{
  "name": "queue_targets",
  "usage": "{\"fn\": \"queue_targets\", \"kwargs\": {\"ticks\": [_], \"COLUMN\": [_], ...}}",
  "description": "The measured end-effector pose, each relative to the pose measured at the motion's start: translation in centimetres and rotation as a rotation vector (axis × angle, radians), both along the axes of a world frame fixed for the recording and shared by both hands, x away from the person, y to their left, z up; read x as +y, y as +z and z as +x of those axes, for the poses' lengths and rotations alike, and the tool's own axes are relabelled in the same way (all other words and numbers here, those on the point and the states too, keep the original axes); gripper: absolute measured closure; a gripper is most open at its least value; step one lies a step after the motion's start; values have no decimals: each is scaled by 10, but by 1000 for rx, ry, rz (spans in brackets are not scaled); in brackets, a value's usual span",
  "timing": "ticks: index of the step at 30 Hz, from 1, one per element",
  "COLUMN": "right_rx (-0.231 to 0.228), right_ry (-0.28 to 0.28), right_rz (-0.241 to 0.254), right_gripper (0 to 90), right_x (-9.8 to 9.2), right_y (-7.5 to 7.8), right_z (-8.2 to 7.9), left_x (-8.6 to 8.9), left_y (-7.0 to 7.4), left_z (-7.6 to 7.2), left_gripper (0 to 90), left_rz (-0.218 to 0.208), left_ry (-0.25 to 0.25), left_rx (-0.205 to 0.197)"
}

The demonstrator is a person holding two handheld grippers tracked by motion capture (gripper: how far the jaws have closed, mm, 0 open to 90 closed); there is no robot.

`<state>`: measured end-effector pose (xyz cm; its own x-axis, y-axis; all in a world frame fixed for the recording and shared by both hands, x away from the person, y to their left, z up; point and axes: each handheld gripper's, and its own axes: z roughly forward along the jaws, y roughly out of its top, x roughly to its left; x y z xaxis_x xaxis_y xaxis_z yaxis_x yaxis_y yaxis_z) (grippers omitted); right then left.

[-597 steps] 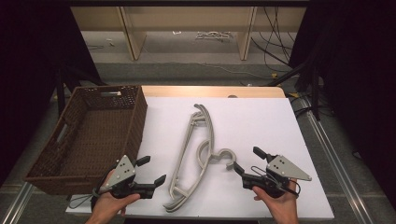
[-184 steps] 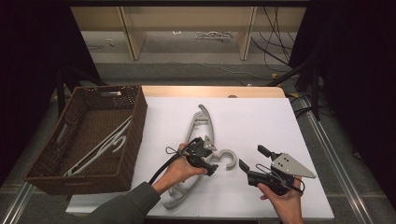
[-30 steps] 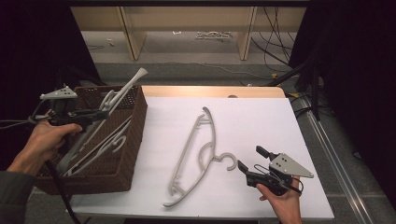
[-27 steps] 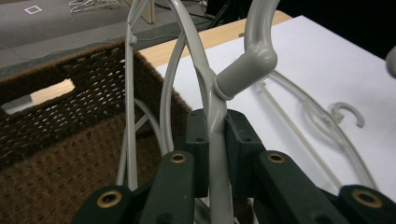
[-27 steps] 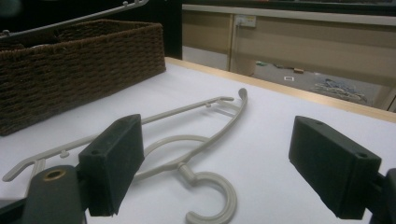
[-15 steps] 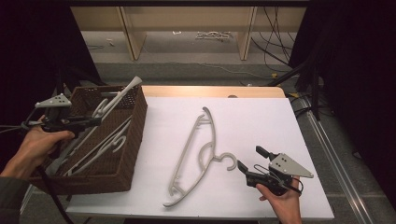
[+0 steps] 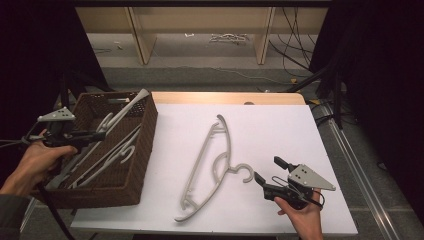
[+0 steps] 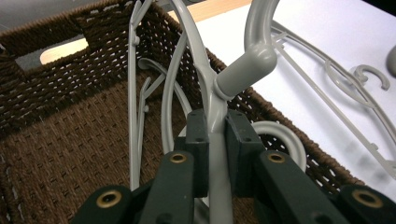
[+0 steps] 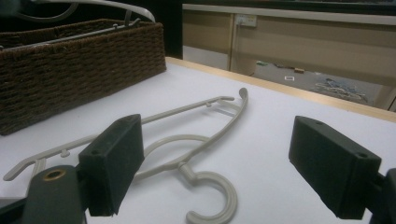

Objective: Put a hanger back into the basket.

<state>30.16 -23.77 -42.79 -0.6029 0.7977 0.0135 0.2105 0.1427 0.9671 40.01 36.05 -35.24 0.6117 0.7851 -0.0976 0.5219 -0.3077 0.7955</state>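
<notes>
My left gripper (image 7: pixel 97 135) is over the brown wicker basket (image 7: pixel 145 145), shut on a grey plastic hanger (image 7: pixel 125 111). That hanger slants upward, its far end above the basket's back right corner. In the left gripper view the pads (image 8: pixel 198 140) squeeze the held hanger (image 8: pixel 243 70) just below its hook. Another grey hanger (image 7: pixel 120 152) lies inside the basket. A third hanger (image 7: pixel 210 160) lies flat on the white table (image 7: pixel 280 125), hook pointing right. My right gripper (image 7: pixel 267 169) rests open just right of that hook. In the right gripper view the hanger (image 9: pixel 205 116) lies ahead of the gripper (image 9: pixel 223 170).
The basket (image 9: pixel 70 65) sits along the table's left edge, and its woven floor (image 8: pixel 70 149) shows beneath the held hanger. A wooden strip (image 7: pixel 225 97) runs along the table's far edge. Beyond it are shelving legs and cables on the floor.
My left gripper has sunk toward the basket with the hanger in it, and the hanger's raised end has dropped. The right gripper and the table hanger have not moved.
</notes>
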Motion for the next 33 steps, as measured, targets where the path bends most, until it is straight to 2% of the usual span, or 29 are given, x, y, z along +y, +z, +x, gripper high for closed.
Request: {"fn": "queue_targets", "kwargs": {"ticks": [2, 4, 5, 6, 7, 8, 10, 21, 23, 24, 25, 27, 30, 31, 32, 33], "right_rx": [0, -1, -1, -2, 0, 0, 0, -1, 1, -1, 0, 0, 2, 1, -1, 2], "right_ry": [0, 0, 0, 0, 0, 0, 0, 1, 0, 2, 0, -1, 1, 1, 1, -1], "right_rz": [0, 0, -1, -1, 0, 0, 0, -1, -4, -1, -3, -1, 2, 1, 1, -1], "right_gripper": [190, 190, 190, 190, 190, 190, 190, 190, 190, 190, 190, 190, 190, 190, 190, 190], "right_x": [0, 0, 0, 0, 0, 0, 0, 0, 0, 0, 0, 0, 0, 0, 0, 0], "right_y": [0, 0, 0, 0, 0, 0, 0, 0, 0, 0, 0, 0, 0, 0, 0, 0], "right_z": [0, 0, 0, 0, 0, 0, 0, 0, 0, 0, 0, 0, 0, 0, 0, -1], "left_x": [0, 0, 2, 1, 2, 1, 3, -5, -5, -7, -7, -12, -18, -19, -20, -22], "left_y": [-2, -3, -4, -5, -6, -8, -9, -27, -29, -30, -31, -35, -41, -43, -44, -48], "left_z": [0, 1, 2, 2, 2, 2, 3, 7, 9, 9, 10, 11, 11, 11, 11, 10], "left_gripper": [806, 806, 805, 806, 806, 805, 805, 801, 801, 800, 800, 801, 800, 799, 799, 799], "left_rz": [-16, -4, 22, 11, 31, 14, 44, 84, 121, 121, 141, 141, 183, 208, 216, 210], "left_ry": [15, 21, 11, 23, 14, 29, 13, 21, 4, 9, 3, 13, 5, 2, -3, -7], "left_rx": [4, 11, 13, 18, 27, 25, 38, 88, 102, 101, 107, 111, 123, 137, 155, 156]}}
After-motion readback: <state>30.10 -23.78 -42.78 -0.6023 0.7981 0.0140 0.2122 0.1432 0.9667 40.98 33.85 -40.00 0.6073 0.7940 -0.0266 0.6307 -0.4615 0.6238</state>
